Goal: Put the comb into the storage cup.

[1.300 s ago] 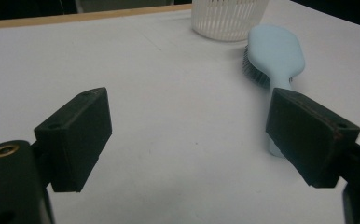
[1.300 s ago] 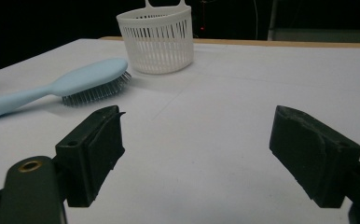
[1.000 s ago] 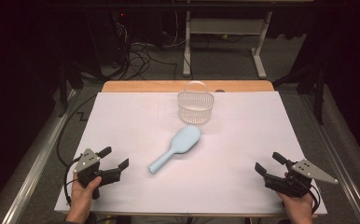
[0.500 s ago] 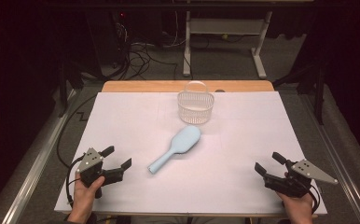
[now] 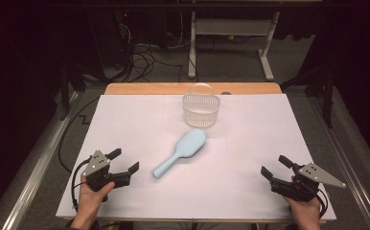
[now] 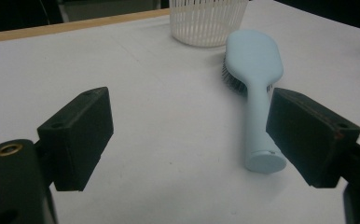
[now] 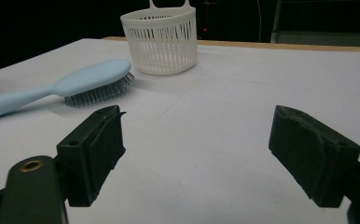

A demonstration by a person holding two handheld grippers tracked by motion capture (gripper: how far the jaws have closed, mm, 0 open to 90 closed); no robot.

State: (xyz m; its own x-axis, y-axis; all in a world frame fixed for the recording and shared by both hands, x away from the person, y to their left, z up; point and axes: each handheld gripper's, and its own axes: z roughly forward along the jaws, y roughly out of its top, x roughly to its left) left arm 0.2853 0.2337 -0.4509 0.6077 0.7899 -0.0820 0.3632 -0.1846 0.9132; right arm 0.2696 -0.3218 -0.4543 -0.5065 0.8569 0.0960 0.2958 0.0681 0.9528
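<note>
your left gripper (image 5: 122,162) sits near the front left corner of the table (image 5: 140,120), held in your left hand (image 5: 89,199), and its jaws are spread wide with nothing between them. in the left gripper view the two black jaws stand well apart, and the end of the hairbrush's handle lies just beyond the jaw on that view's right side, partly hidden behind it.

your right gripper (image 5: 275,166) sits near the front right corner, held in your right hand (image 5: 307,211), with its jaws likewise released and empty. it carries a grey three-cornered plate on top, as does the left one.

the light blue hairbrush (image 5: 181,151) lies near the middle of the white table, bristles down. its handle points toward the front left and its broad head points toward the back. your left gripper is closer to it than your right one, which stays well apart from it.

the white slotted basket (image 5: 201,106) stands upright just beyond the brush head, near the back edge of the table. its thin handle arches over the top. from the right gripper view the brush head lies close beside the basket's wall; i cannot tell whether they touch.
</note>
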